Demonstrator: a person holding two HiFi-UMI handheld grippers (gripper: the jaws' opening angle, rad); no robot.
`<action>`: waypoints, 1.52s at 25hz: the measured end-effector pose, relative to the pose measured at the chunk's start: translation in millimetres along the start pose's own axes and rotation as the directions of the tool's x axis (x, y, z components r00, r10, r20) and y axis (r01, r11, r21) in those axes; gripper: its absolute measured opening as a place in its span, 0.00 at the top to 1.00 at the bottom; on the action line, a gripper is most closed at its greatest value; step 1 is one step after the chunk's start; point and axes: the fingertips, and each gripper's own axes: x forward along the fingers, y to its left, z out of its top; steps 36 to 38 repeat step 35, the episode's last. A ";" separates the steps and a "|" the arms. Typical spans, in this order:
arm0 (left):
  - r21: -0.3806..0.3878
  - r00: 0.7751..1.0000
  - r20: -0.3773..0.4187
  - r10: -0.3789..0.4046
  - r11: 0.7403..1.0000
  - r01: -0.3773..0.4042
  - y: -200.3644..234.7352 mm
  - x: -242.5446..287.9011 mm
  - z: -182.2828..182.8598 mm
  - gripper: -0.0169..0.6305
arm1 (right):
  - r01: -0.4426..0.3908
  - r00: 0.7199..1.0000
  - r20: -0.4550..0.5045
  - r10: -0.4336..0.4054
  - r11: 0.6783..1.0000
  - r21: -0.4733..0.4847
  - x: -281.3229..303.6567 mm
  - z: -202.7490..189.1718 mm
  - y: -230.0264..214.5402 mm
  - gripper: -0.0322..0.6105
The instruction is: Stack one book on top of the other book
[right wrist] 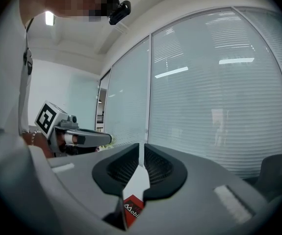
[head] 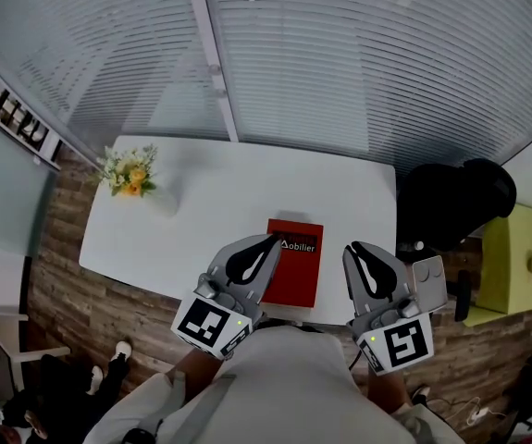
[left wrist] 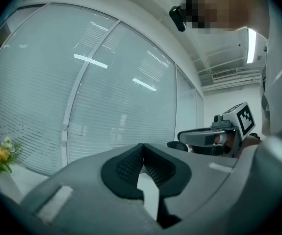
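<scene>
A red book [head: 293, 265] with white print on its cover lies near the front edge of the white table [head: 219, 202]; through the right gripper's jaws a corner of the book [right wrist: 133, 207] shows. I cannot tell whether another book lies under it. My left gripper [head: 273, 240] hangs above the book's left edge, shut and empty, its pads meeting [left wrist: 141, 148]. My right gripper [head: 352, 248] is held just right of the book and apart from it. Only a thin slit shows between its pads [right wrist: 141, 148], with nothing in them. Both point level toward the windows.
A small bunch of yellow and white flowers [head: 129, 172] stands at the table's far left corner. A black chair [head: 452, 197] sits off the right end, with a yellow cabinet [head: 515, 262] beyond it. Blinds cover the glass wall behind. Wood floor surrounds the table.
</scene>
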 end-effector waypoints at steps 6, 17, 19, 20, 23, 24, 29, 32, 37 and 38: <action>0.006 1.000 0.020 0.003 1.000 -0.003 -3.8 -2.1 9.8 0.97 | 0.000 1.000 0.017 0.000 1.000 -0.005 -4.7 9.3 0.7 0.90; 0.002 1.000 0.025 0.000 1.000 -0.001 -5.2 -5.2 10.7 0.97 | 0.008 1.000 0.018 -0.008 1.000 -0.017 -9.0 10.6 2.3 0.91; -0.004 1.000 0.023 -0.003 1.000 0.003 -6.3 -5.6 10.4 0.97 | 0.009 1.000 0.020 -0.008 1.000 -0.016 -10.4 11.5 2.2 0.91; -0.006 1.000 0.022 -0.005 1.000 0.005 -6.9 -5.9 9.9 0.97 | 0.009 1.000 0.021 -0.009 1.000 -0.018 -11.0 11.9 2.4 0.91; -0.004 1.000 0.021 -0.007 1.000 0.007 -8.5 -7.5 9.6 0.97 | 0.010 1.000 0.025 -0.009 1.000 -0.020 -12.6 12.7 3.6 0.91; -0.003 1.000 0.023 -0.007 1.000 0.007 -9.0 -8.0 10.0 0.97 | 0.010 1.000 0.026 -0.009 1.000 -0.020 -13.1 12.8 3.8 0.91; -0.002 1.000 0.024 -0.009 1.000 0.009 -11.1 -8.8 12.1 0.97 | 0.013 1.000 0.025 -0.013 1.000 -0.020 -15.4 13.2 3.4 0.91; -0.002 1.000 0.022 -0.010 1.000 0.010 -11.5 -9.4 10.9 0.97 | 0.016 1.000 0.026 -0.016 1.000 -0.019 -16.0 12.5 3.7 0.91; -0.006 1.000 0.021 -0.012 1.000 0.013 -12.4 -10.6 9.0 0.97 | 0.017 0.999 0.029 -0.016 1.000 -0.020 -16.6 12.0 4.8 0.91; -0.006 1.000 0.021 -0.012 1.000 0.013 -12.4 -10.6 9.0 0.97 | 0.017 0.999 0.029 -0.016 1.000 -0.020 -16.6 12.0 4.8 0.91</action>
